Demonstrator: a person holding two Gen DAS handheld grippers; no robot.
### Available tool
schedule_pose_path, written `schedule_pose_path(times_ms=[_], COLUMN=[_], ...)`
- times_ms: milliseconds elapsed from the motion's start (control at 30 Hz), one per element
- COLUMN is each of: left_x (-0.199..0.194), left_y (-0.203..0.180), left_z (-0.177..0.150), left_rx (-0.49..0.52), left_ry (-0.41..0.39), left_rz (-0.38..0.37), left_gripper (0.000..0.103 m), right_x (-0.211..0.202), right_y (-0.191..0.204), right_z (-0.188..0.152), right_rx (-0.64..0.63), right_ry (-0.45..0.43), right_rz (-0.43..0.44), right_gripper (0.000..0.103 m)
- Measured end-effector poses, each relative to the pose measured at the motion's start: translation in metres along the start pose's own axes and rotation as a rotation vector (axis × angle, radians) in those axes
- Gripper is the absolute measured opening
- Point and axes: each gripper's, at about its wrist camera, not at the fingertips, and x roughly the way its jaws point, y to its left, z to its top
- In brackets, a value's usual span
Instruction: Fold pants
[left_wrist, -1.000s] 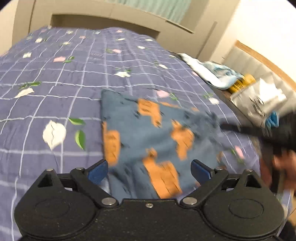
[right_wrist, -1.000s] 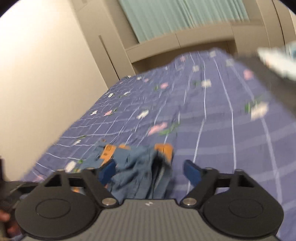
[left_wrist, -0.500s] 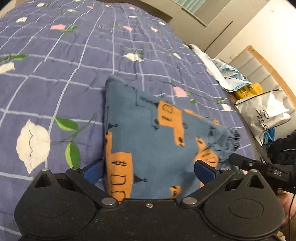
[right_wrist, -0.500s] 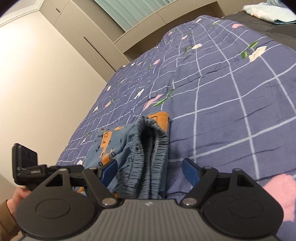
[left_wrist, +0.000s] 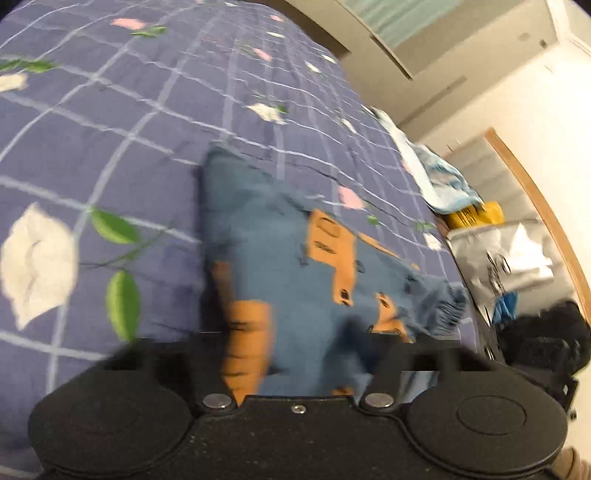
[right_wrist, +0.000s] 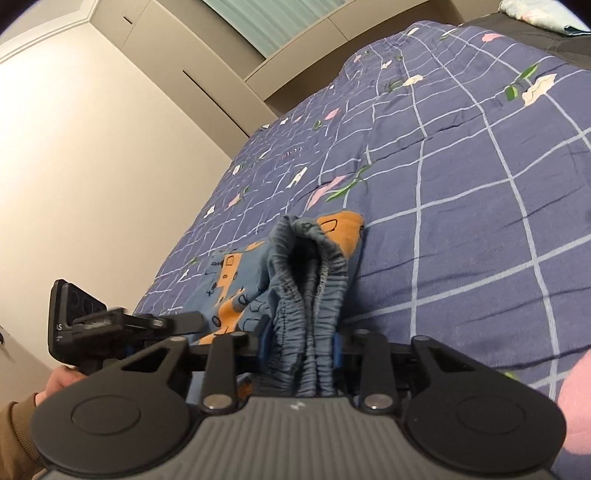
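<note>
Right wrist view: right gripper (right_wrist: 300, 341) has just been closing, its blue pads now pressed on the gathered elastic waistband of the blue-and-orange pants (right_wrist: 310, 266), which lie folded on the checked bedspread (right_wrist: 480, 177). Left wrist view is motion-blurred: left gripper (left_wrist: 295, 354) has also just been closing with pants cloth between its jaws, but pad contact is smeared and unreadable.

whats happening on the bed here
A person with a handheld gripper in each hand is folding blue pants with orange prints on a purple checked bedspread. The right gripper has just closed on the bunched elastic waistband. The left gripper has been closing on the other end of the pants, though that view is blurred. The pants lie partly folded, not yet lifted.
</note>
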Motion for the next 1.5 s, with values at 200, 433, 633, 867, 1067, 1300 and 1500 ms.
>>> schedule_pose_path(times_ms=[200, 433, 633, 867, 1067, 1300, 1500], left_x=[-0.016, -0.034, 0.007, 0.045, 0.022, -0.05, -0.111], left_y=[-0.007, -0.019, -0.003, 0.026, 0.013, -0.026, -0.069], left_z=[-0.003, 0.069, 0.153, 0.149, 0.134, 0.082, 0.011], left_rx=[0.038, 0.092, 0.138, 0.135, 0.177, 0.184, 0.24], left_ry=[-0.043, -0.197, -0.156, -0.107, -0.13, -0.173, -0.17], left_rz=[-0.036, 0.002, 0.164, 0.309, 0.41, 0.363, 0.44], left_gripper=[0.02, 0.02, 0.021, 0.044, 0.088, 0.102, 0.103], right_x=[-0.009, 0.014, 0.1, 0.173, 0.137, 0.045, -0.023], right_y=[0.02, 0.054, 0.055, 0.016, 0.013, 0.077, 0.14], right_z=[0.001, 0.059, 0.145, 0.139, 0.133, 0.084, 0.029], right_rx=[-0.071, -0.14, -0.152, -0.153, -0.171, -0.224, -0.262], right_ry=[-0.028, -0.089, -0.044, 0.052, -0.076, -0.208, -0.183], right_rz=[0.015, 0.05, 0.021, -0.095, -0.199, -0.221, -0.288], right_gripper=[0.023, 0.023, 0.024, 0.03, 0.086, 0.103, 0.103])
